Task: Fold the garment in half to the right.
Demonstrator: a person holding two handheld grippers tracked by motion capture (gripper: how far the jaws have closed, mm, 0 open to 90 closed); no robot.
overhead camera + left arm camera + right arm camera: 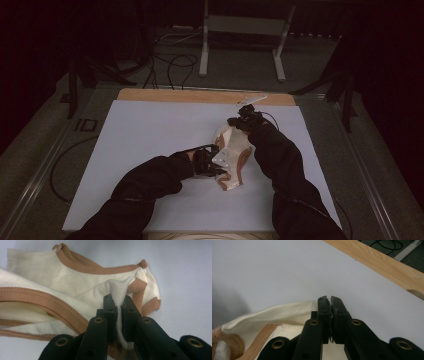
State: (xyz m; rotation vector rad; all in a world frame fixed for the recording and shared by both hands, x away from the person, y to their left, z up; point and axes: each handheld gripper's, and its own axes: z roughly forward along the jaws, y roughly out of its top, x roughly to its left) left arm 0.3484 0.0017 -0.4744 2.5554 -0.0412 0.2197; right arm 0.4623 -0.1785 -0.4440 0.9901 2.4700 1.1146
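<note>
On the white bench [150, 150], right of centre, a cream garment [232, 160] with tan trim lies lengthwise, running away from the person. Left tongs [119, 305] pinch its near fabric; right tongs [330, 305] clamp its far edge.

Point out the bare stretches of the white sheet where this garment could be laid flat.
The white sheet is bare across its whole left half, from the wooden strip to the near edge. Right of centre is crowded: the cream garment hangs bunched between the left gripper and right gripper.
</note>
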